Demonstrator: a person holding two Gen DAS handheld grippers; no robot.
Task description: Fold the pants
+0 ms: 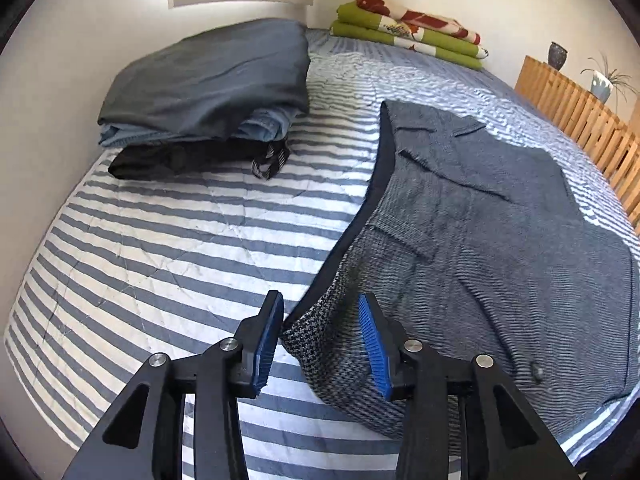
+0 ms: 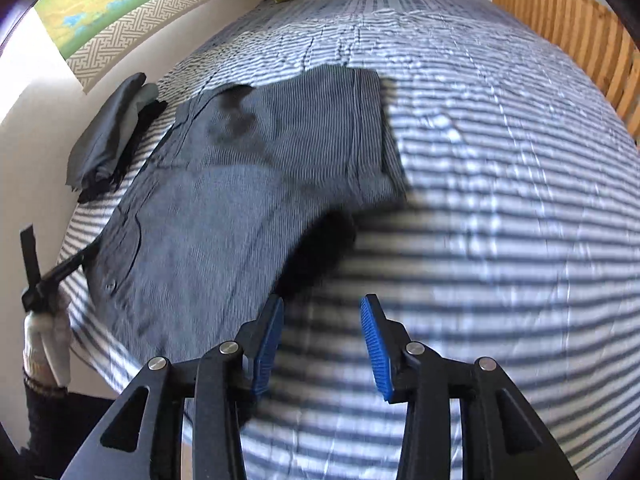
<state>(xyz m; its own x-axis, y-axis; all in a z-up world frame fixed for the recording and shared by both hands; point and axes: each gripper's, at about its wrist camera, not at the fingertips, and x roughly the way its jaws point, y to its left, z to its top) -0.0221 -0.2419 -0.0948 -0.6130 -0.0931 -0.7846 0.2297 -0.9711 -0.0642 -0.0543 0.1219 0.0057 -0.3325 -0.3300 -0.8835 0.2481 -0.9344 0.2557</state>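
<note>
Pants (image 1: pixel 480 208) are spread on the striped bed (image 1: pixel 168 248); left gripper (image 1: pixel 320 344) is held apart astride their corner, right gripper (image 2: pixel 322 344) parted beside them, empty.

Right gripper (image 2: pixel 322 340) hung over bare striped bedspread (image 2: pixel 500 220), jaws apart, nothing between them. Grey pants (image 2: pixel 248 200) lay flat to its left. Left gripper (image 2: pixel 44 276), gloved hand (image 2: pixel 44 344) at far left edge. Folded clothes (image 2: pixel 108 136) lay beside the wall.
</note>
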